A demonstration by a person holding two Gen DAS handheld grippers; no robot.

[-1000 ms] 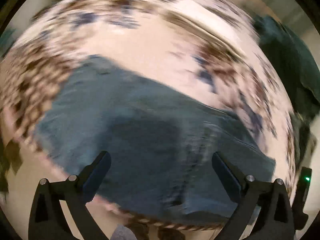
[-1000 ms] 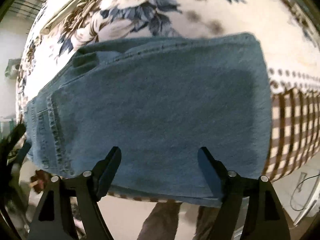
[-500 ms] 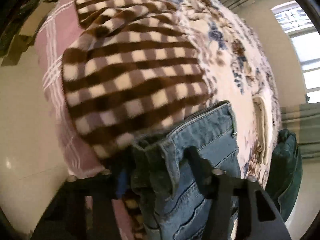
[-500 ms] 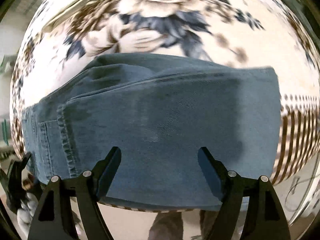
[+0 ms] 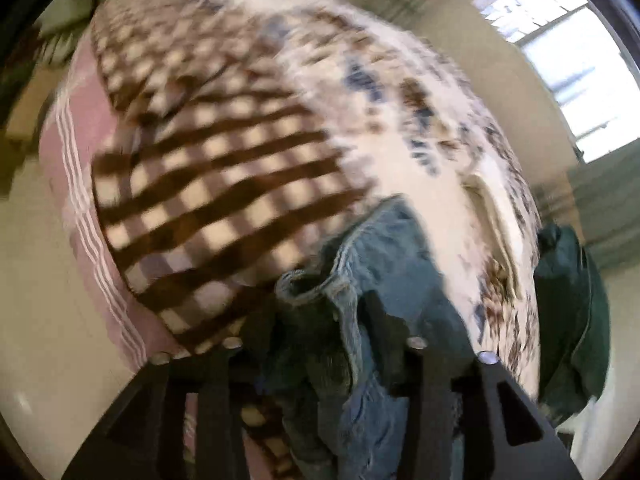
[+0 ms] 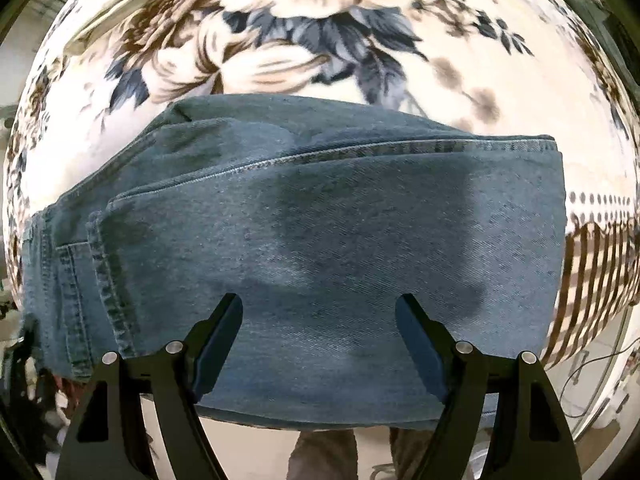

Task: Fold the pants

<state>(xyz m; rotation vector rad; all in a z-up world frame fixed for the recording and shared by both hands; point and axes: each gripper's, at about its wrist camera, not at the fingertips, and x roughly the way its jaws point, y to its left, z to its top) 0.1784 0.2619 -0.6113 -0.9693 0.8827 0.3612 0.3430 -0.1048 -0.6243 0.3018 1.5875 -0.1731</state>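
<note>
Blue denim pants (image 6: pixel 340 248) lie folded on a bed, near its front edge, with a stitched hem along the far side. My right gripper (image 6: pixel 319 320) is open and empty, hovering just above the middle of the fold. In the left wrist view, my left gripper (image 5: pixel 316 320) is shut on a bunched end of the pants (image 5: pixel 384 256), with the denim crumpled between its fingers. The left view is motion-blurred.
The bed carries a floral blanket (image 6: pixel 304 28) and a brown checked blanket (image 5: pixel 208 176) over a pink sheet (image 5: pixel 92 240). A dark green garment (image 5: pixel 568 312) hangs off the bed's right side. A window (image 5: pixel 576 60) is at the back right. Floor lies below the bed edge.
My left gripper went from open over the flat pants to shut on their bunched end, and is moving with it. My right gripper came closer to the fold, still open.
</note>
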